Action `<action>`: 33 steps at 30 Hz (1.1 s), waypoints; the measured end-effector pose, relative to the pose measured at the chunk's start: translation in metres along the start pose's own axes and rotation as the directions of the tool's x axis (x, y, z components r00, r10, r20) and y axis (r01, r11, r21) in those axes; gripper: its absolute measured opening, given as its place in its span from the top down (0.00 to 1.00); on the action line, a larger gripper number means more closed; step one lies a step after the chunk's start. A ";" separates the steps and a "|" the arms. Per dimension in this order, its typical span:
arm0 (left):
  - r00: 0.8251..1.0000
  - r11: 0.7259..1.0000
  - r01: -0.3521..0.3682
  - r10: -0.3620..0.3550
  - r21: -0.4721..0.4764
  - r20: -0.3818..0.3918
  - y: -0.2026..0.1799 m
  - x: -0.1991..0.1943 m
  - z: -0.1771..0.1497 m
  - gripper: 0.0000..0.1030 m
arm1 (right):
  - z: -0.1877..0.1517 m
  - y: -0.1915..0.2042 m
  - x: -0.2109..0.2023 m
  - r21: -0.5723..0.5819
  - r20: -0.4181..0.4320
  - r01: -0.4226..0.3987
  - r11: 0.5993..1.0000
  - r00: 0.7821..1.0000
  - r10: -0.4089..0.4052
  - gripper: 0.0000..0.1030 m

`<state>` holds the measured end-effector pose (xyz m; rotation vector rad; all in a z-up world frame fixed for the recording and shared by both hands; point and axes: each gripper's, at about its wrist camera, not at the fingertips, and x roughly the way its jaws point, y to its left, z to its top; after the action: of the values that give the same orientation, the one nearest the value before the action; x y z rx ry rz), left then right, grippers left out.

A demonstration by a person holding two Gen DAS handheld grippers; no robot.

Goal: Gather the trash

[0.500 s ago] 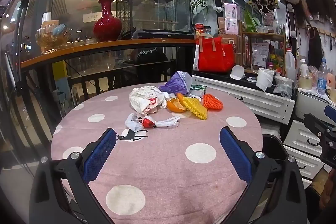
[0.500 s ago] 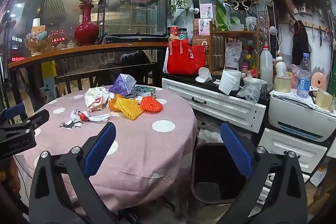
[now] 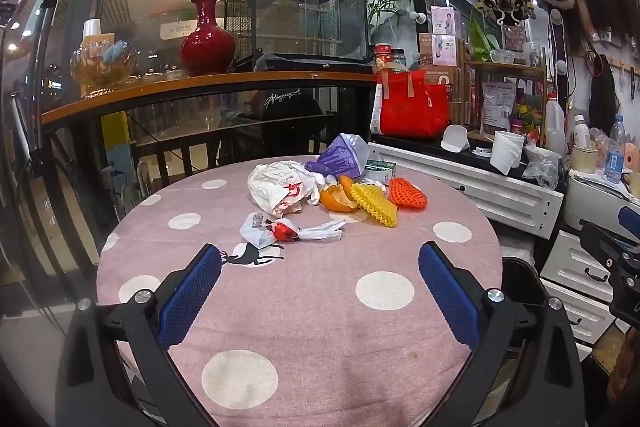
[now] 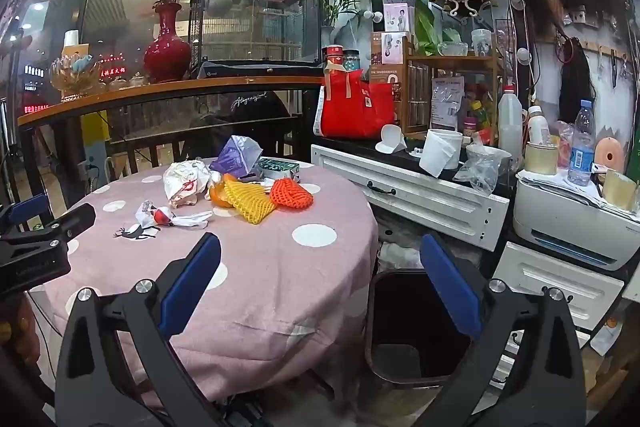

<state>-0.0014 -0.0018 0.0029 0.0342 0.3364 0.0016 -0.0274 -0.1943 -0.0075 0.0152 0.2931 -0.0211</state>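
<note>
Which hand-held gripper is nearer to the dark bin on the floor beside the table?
Right. The right hand-held gripper hangs open off the table's edge, almost over the bin. The left hand-held gripper, also open, is over the tabletop, with the bin off to its right.

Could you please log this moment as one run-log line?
stage: pre-grasp | left hand-held gripper: open, empty | right hand-held gripper: open, empty | trash pile: on table | bin: beside table

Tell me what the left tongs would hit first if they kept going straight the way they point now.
Probably the tablecloth: the open left tongs tilt slightly down over bare cloth. If they clear it, the small white wrapper lies next in line, ahead of the main trash pile. Depth is hard to judge.
</note>
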 end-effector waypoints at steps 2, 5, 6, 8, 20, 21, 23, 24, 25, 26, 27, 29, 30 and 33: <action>1.000 1.000 0.002 -0.002 -0.004 0.000 0.003 0.001 -0.004 0.05 | -0.001 0.000 0.001 0.001 0.000 0.000 1.000 1.000 0.000 0.04; 1.000 1.000 0.004 -0.004 -0.003 -0.001 0.004 0.003 -0.006 0.05 | -0.001 0.000 0.001 0.001 -0.001 0.000 1.000 1.000 0.000 0.04; 1.000 1.000 0.004 -0.004 -0.002 -0.002 0.004 0.003 -0.006 0.05 | 0.000 0.000 0.001 0.000 -0.001 0.000 1.000 1.000 0.000 0.04; 1.000 1.000 0.004 -0.004 -0.001 -0.003 0.003 0.004 -0.006 0.05 | 0.000 -0.001 0.001 0.002 -0.001 -0.001 1.000 1.000 0.001 0.04; 1.000 1.000 0.003 -0.003 0.004 -0.014 0.001 0.006 -0.008 0.05 | -0.005 0.003 0.005 0.000 -0.014 -0.004 1.000 1.000 0.004 0.04; 1.000 1.000 0.004 -0.004 0.004 -0.014 0.001 0.006 -0.008 0.05 | -0.006 0.002 0.005 0.001 -0.014 -0.005 1.000 1.000 0.005 0.04; 1.000 1.000 0.002 -0.002 0.004 -0.014 0.001 0.006 -0.008 0.05 | -0.005 0.001 0.005 0.003 -0.018 -0.006 1.000 1.000 0.006 0.04; 1.000 1.000 0.003 -0.003 0.003 -0.014 0.001 0.006 -0.009 0.05 | -0.005 0.001 0.005 0.003 -0.019 -0.007 1.000 1.000 0.007 0.04; 1.000 1.000 0.004 -0.004 0.003 -0.014 0.001 0.006 -0.009 0.05 | -0.005 0.001 0.005 0.003 -0.018 -0.007 1.000 1.000 0.007 0.04; 1.000 1.000 0.003 -0.003 0.003 -0.014 0.001 0.006 -0.009 0.05 | -0.005 0.001 0.005 0.003 -0.018 -0.007 1.000 1.000 0.007 0.04; 1.000 1.000 0.002 -0.002 0.003 -0.014 0.000 0.006 -0.009 0.05 | -0.005 0.001 0.005 0.002 -0.019 -0.007 1.000 1.000 0.007 0.04; 1.000 1.000 0.002 -0.002 0.004 -0.015 0.000 0.006 -0.009 0.05 | -0.005 0.001 0.005 0.002 -0.020 -0.007 1.000 1.000 0.007 0.04; 1.000 1.000 0.003 -0.003 0.004 -0.017 0.000 0.007 -0.009 0.05 | -0.005 0.001 0.005 0.002 -0.021 -0.007 1.000 1.000 0.007 0.04; 1.000 1.000 0.004 -0.004 0.004 -0.018 0.000 0.007 -0.010 0.05 | -0.006 0.001 0.006 0.004 -0.023 -0.009 1.000 1.000 0.009 0.04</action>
<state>0.0024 -0.0018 -0.0088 0.0375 0.3547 -0.0031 -0.0235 -0.1937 -0.0146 0.0202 0.3160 -0.0127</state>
